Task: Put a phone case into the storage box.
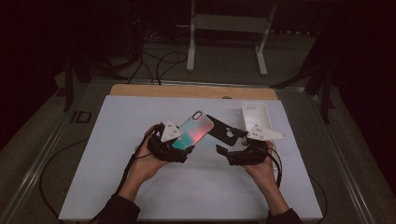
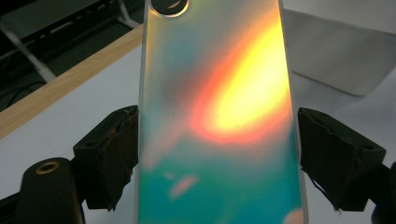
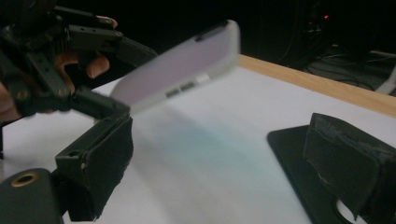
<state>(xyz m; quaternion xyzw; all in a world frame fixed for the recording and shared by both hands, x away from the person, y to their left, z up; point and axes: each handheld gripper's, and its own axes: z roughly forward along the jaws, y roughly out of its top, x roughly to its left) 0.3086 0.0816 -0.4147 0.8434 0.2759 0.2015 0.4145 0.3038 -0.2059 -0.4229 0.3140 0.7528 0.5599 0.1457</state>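
Dark floor and cables surround your white table (image 1: 116,186), which has a wooden strip along its far edge. At the left, your left gripper (image 1: 180,150) is clamped on the long sides of an iridescent phone case (image 1: 194,130); the left gripper view shows both pads pressed against its edges (teal near the jaws, orange and yellow farther up). You hold the case lifted off the table, tilted up and away toward the far right, camera hole at the far end. Just right of it a black phone case (image 1: 226,131) lies flat on the table. Your right gripper (image 1: 223,153) sits near that black case with its jaws spread apart and nothing between them. Farther right, a white phone case (image 1: 254,112) lies near the far edge.
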